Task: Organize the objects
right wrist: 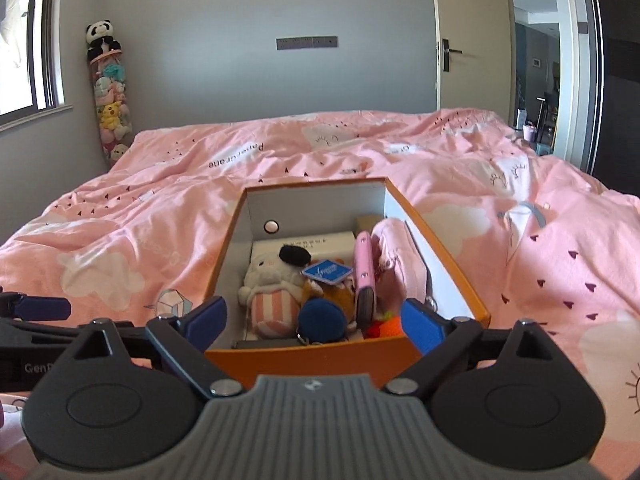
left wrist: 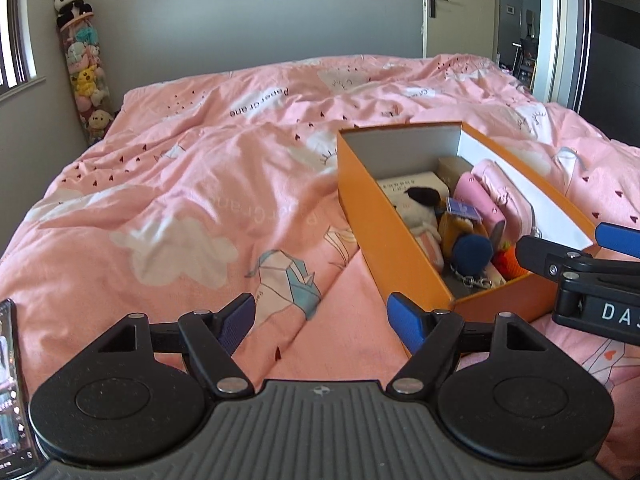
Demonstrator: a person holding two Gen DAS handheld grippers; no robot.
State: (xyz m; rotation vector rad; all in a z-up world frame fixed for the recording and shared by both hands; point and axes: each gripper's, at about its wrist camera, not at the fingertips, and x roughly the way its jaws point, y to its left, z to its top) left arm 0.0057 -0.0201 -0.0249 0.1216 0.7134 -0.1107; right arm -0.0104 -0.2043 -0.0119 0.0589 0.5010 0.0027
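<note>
- My left gripper [left wrist: 320,322] hangs with jaws spread over the bare pink duvet [left wrist: 180,200], gripping nothing; my right gripper [right wrist: 314,320] is likewise wide, its fingers straddling the near end of the orange box [right wrist: 312,356]
- The box sits on the bed, packed with a white plush [right wrist: 268,292], a pink wallet [right wrist: 365,276], a blue pom-pom keychain [right wrist: 322,320]
- A tall plush holder [left wrist: 86,76] stands in the far corner; a phone [left wrist: 12,392] is cut off at my left edge; whatever lies under the plush I can't make out

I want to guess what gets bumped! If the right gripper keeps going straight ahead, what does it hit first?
Probably the near end wall of the orange box. The right gripper is open, and that wall sits right between its fingers.
</note>
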